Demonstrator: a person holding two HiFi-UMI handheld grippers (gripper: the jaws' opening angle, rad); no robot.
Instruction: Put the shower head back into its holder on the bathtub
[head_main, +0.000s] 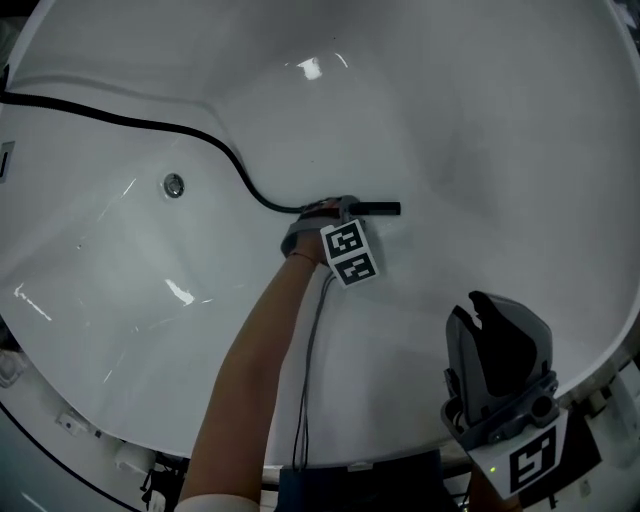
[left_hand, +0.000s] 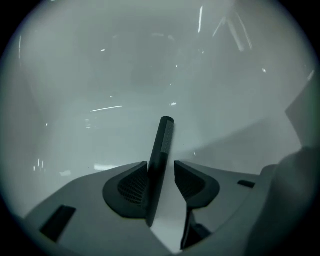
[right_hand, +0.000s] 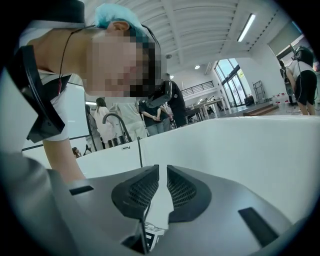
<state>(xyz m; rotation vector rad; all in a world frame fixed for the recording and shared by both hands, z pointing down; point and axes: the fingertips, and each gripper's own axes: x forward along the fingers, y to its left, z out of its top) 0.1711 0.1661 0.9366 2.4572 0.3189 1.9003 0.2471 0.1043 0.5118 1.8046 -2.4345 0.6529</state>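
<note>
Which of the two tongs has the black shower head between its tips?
The left tongs, down in the tub: the shower head stands between their parted tips. The right tongs hold nothing.

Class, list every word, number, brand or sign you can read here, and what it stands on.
No readable words or numbers.
Black-and-white cube on left gripper: square patterns, no letters.
Matching cube on right gripper: the same.
Small dark mark on the white tub wall, right gripper view: too small to read.
</note>
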